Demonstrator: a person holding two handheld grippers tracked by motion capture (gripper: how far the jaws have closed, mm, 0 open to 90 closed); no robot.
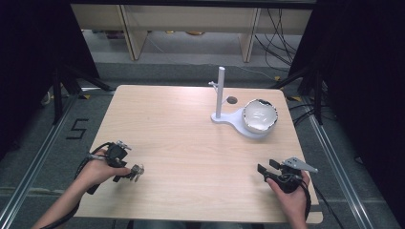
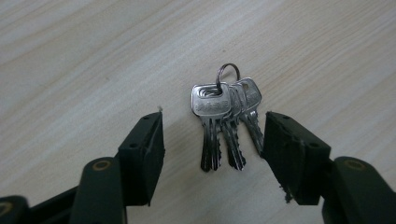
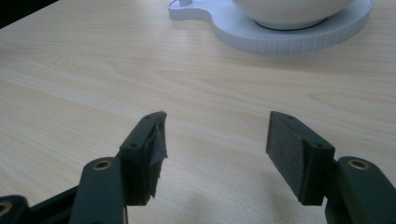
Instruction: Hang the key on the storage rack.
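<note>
A bunch of silver keys on a ring (image 2: 224,116) lies flat on the wooden table (image 1: 191,143), between the jaws of my left gripper (image 2: 215,119). The jaws stand wide apart on either side of the bunch and the pads do not press it; the right-hand pad is close to the outermost key. In the high view the keys (image 1: 137,171) sit at the tip of the left gripper (image 1: 130,172) near the table's front left. My right gripper (image 1: 266,166) rests at the front right, open, with bare table between its jaws (image 3: 217,116).
A white stand with an upright post (image 1: 220,90) and a flat base (image 1: 239,125) holds a white bowl (image 1: 260,115) at the back right; the base (image 3: 280,42) lies ahead of the right gripper. A small dark hole (image 1: 232,100) sits behind the stand.
</note>
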